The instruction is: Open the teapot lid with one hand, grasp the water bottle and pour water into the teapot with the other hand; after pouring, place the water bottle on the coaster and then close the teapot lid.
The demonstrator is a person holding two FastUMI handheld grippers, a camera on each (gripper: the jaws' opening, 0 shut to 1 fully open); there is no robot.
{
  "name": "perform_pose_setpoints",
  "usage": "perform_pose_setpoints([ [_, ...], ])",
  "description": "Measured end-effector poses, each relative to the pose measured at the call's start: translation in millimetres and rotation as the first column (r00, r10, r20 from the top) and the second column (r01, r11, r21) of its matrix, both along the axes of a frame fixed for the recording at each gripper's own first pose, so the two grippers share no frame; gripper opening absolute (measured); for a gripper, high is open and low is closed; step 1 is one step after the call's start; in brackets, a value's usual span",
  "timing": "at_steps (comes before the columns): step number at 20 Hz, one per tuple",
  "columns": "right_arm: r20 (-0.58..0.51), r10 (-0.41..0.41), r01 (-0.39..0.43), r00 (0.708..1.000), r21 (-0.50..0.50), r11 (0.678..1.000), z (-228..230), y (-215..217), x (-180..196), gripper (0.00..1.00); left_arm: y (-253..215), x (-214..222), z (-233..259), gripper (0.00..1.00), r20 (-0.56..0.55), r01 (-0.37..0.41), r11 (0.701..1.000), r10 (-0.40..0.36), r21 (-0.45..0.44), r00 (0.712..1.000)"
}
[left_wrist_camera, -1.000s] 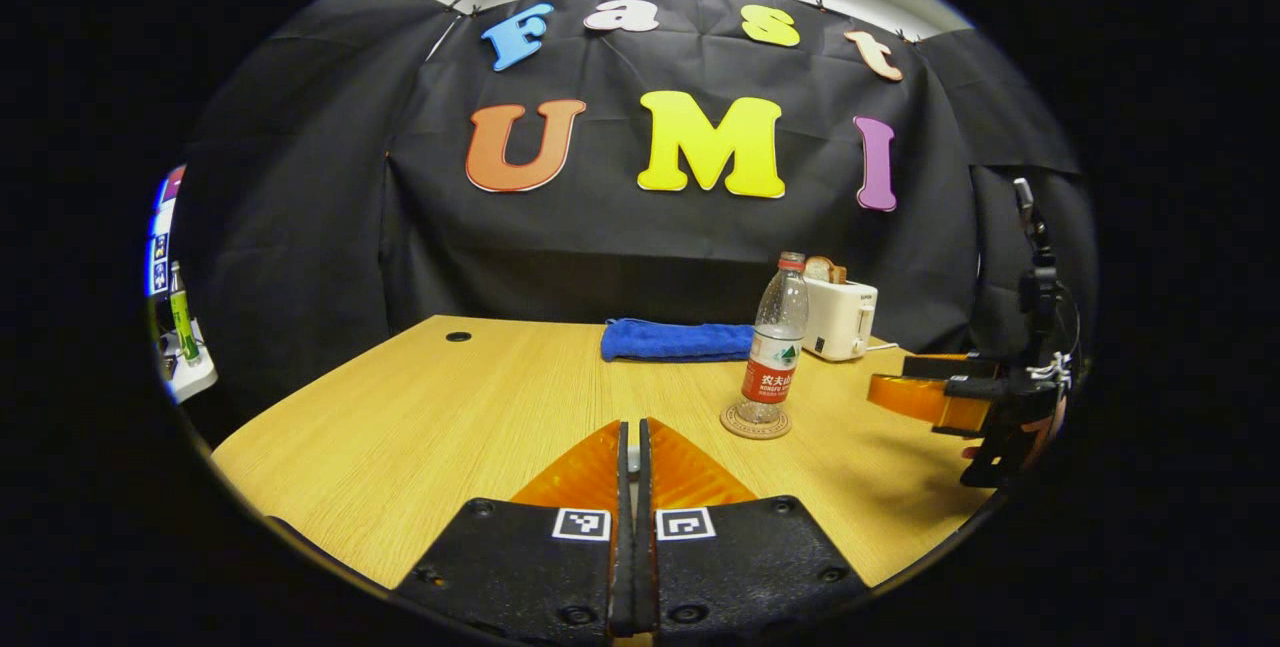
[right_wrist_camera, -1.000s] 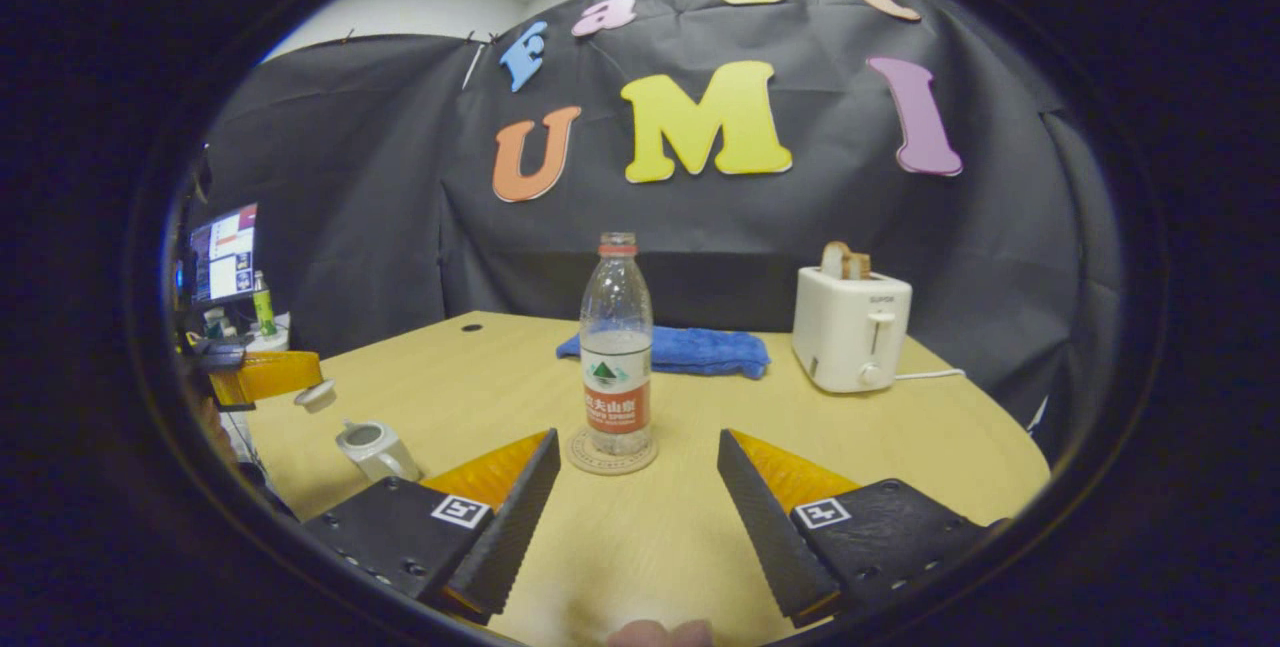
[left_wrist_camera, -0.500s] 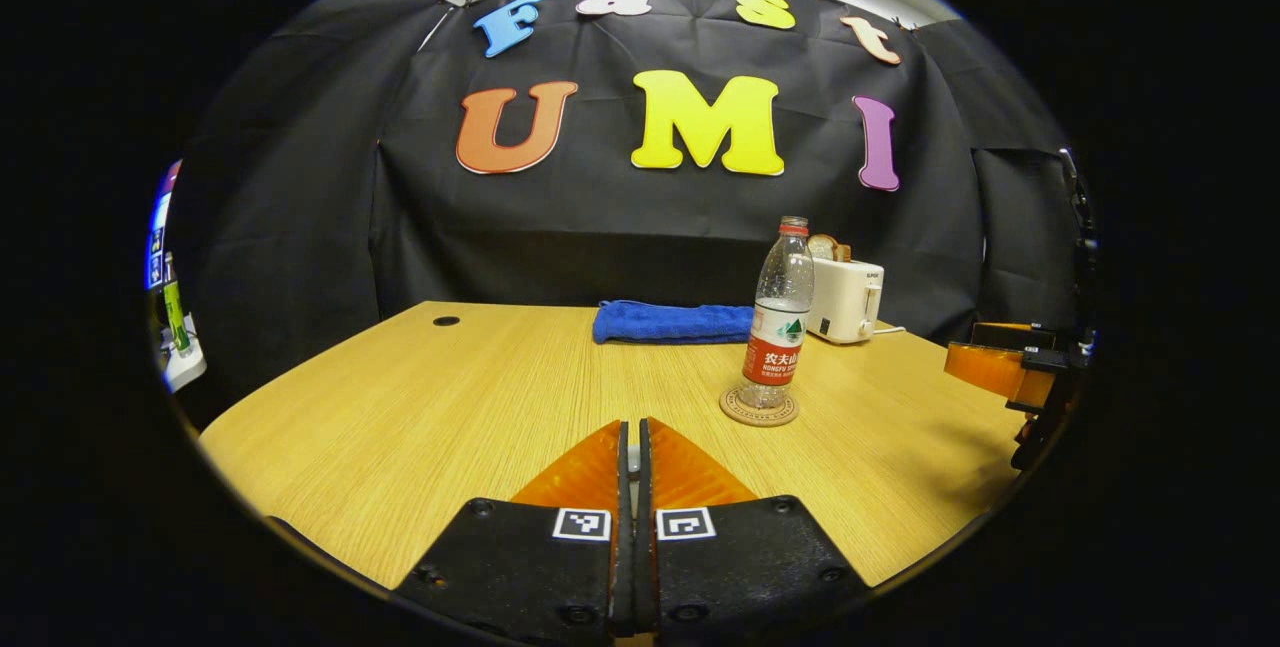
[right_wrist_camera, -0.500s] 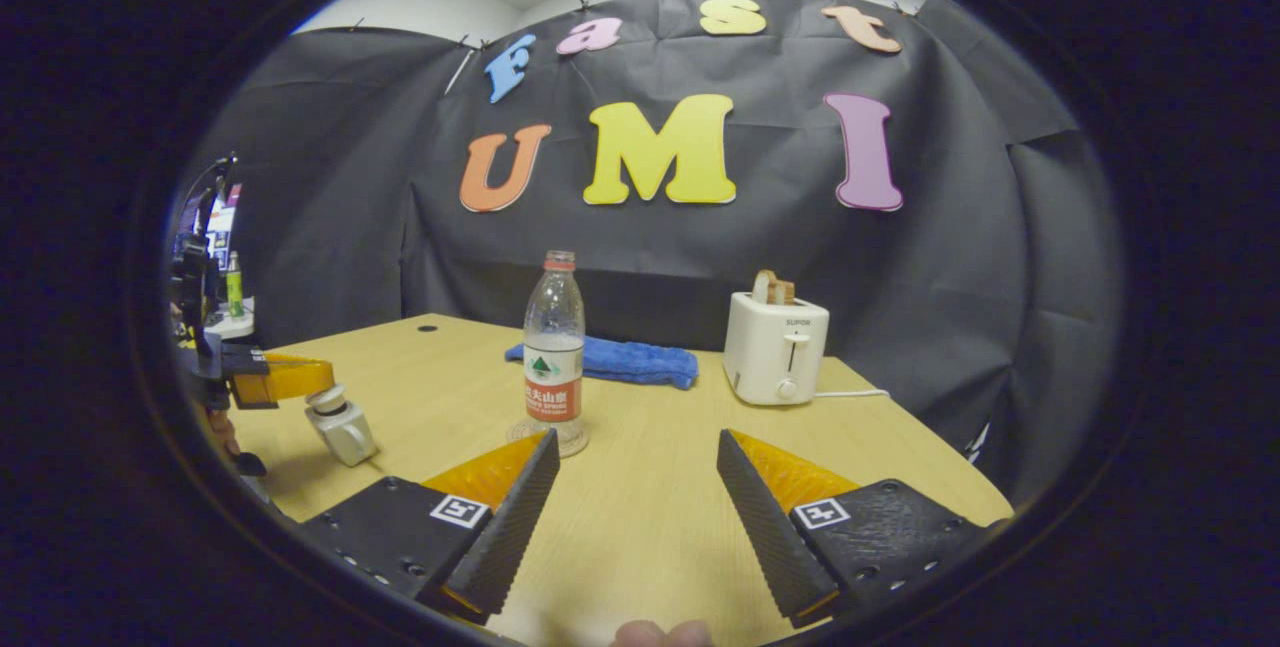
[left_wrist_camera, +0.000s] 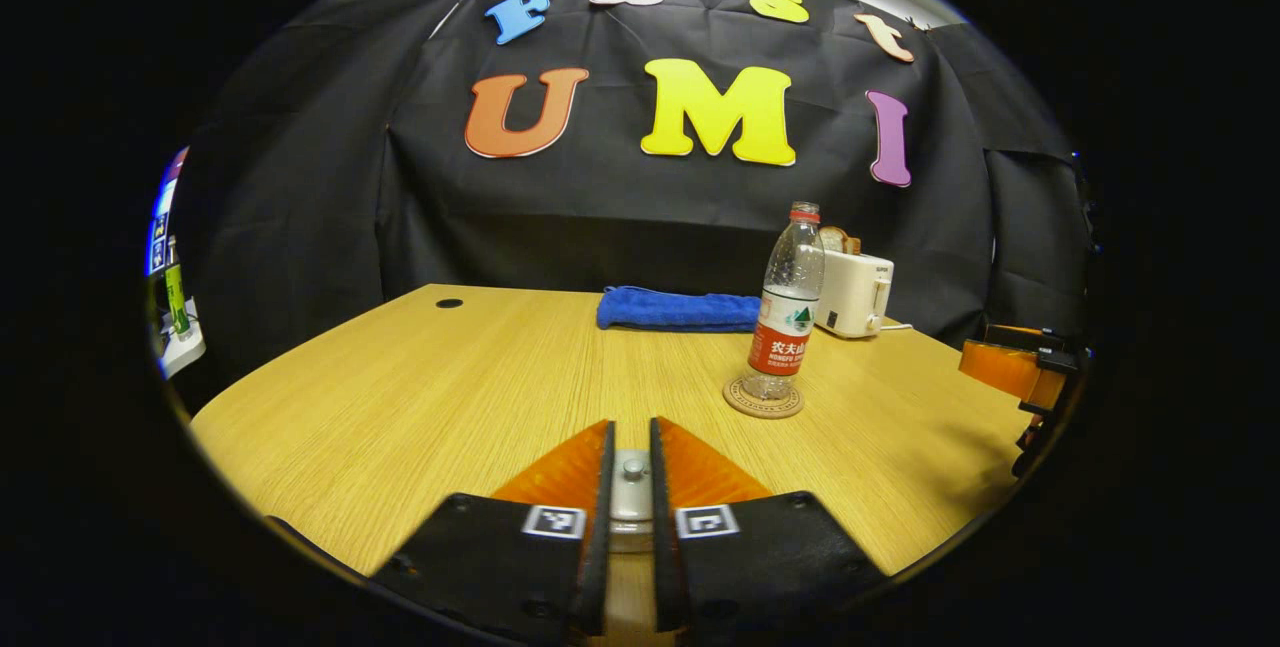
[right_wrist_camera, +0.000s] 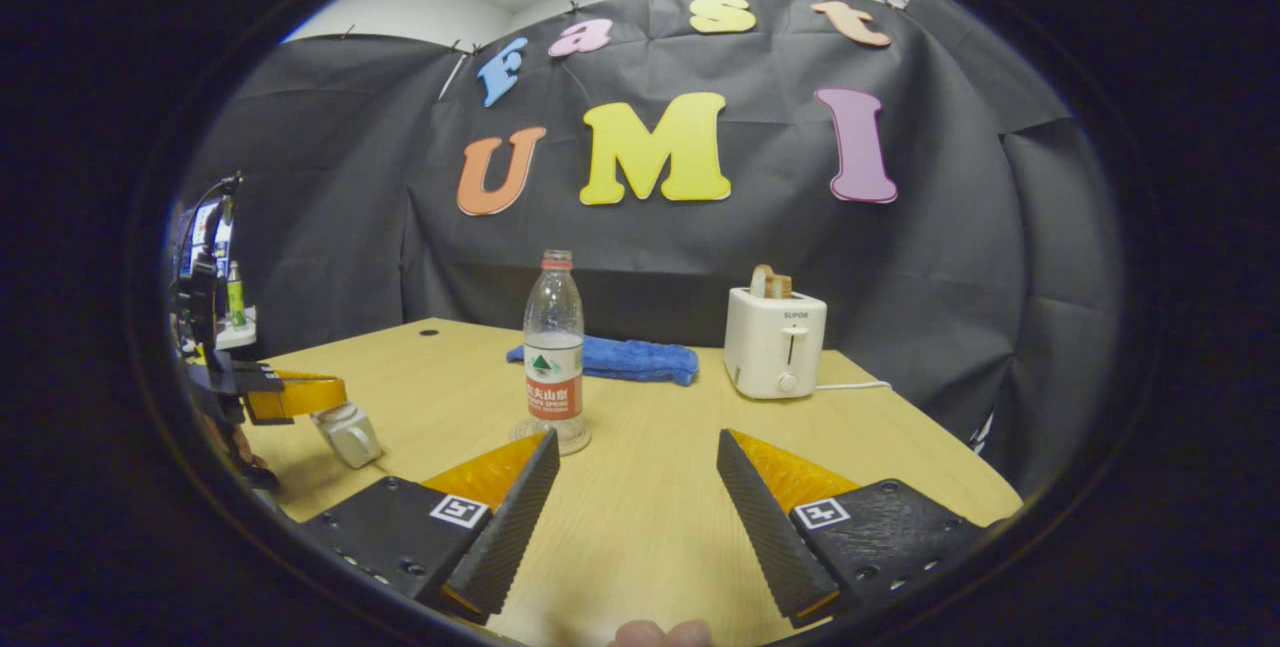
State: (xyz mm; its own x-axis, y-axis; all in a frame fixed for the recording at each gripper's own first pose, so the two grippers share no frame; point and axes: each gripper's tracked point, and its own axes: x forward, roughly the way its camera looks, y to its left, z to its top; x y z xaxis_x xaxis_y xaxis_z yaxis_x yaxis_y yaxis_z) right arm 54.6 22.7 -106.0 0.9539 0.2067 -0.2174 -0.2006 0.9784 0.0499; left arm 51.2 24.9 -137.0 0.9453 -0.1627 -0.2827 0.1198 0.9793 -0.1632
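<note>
- Left gripper (left_wrist_camera: 630,427) fingers have parted since half a second ago: they were pressed together, now a narrow gap shows the lid (left_wrist_camera: 631,499) and its knob (left_wrist_camera: 632,468) between them
- Knob seems clear of both fingers, so I read the lid as seated and let go; the left gripper view can't confirm the seating
- Teapot (right_wrist_camera: 348,432) sits directly under the left gripper, well off to the left of the right gripper (right_wrist_camera: 635,487)
- Water bottle (right_wrist_camera: 553,357) stands upright on the coaster (right_wrist_camera: 562,439), just ahead of the right gripper's left finger; right gripper spread wide, holding nothing
- Risk: if the left gripper lifts out skewed, a finger could catch the knob and drag the lid off or tip the pot
- Risk: the right gripper's left fingertip is near the bottle base, so a sideways sweep could knock it off the coaster
- Right gripper view gives the teapot body from the side with the left gripper over it; left gripper view gives the knob in the gap
- Behind the bottle: blue cloth (right_wrist_camera: 620,359) and toaster (right_wrist_camera: 775,357) on the table (right_wrist_camera: 650,527), not in play
</note>
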Motion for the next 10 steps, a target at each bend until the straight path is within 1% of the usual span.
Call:
perform_pose_setpoints([
  [1,0.004,-0.007,0.007,1.000,0.004,1.000,2.4,-1.7,-1.3,0.95,4.3,-1.8,-0.3,0.31,0.000,-0.024,1.000,0.024,0.013,1.000],
  [2,0.015,-0.015,0.014,1.000,0.012,1.000,6.9,-2.9,-2.6,0.95,10.4,-3.0,3.4,0.67,0.003,-0.055,0.998,0.055,0.019,0.998],
  [3,0.024,-0.024,0.024,0.999,0.018,1.000,11.4,-4.3,-4.2,0.94,13.3,-6.0,14.0,0.76,0.020,-0.078,0.997,0.078,0.013,0.997],
  [4,0.034,-0.032,0.031,0.999,0.025,0.999,16.1,-4.8,-6.0,0.95,13.4,-9.4,28.5,0.89,0.049,-0.091,0.996,0.091,0.004,0.995],
  [6,0.056,-0.048,0.047,0.997,0.029,0.998,27.4,-7.4,-11.0,0.94,9.8,-17.0,62.4,0.98,0.121,-0.105,0.994,0.105,-0.003,0.987],
  [8,0.086,-0.074,0.072,0.993,0.029,0.997,42.6,-13.0,-17.8,0.95,3.3,-25.5,90.9,0.98,0.171,-0.119,0.993,0.115,0.012,0.979],
  [10,0.124,-0.099,0.097,0.987,0.025,0.995,60.3,-16.8,-27.9,0.95,-9.7,-34.3,115.1,0.98,0.206,-0.109,0.994,0.104,0.013,0.973],
])
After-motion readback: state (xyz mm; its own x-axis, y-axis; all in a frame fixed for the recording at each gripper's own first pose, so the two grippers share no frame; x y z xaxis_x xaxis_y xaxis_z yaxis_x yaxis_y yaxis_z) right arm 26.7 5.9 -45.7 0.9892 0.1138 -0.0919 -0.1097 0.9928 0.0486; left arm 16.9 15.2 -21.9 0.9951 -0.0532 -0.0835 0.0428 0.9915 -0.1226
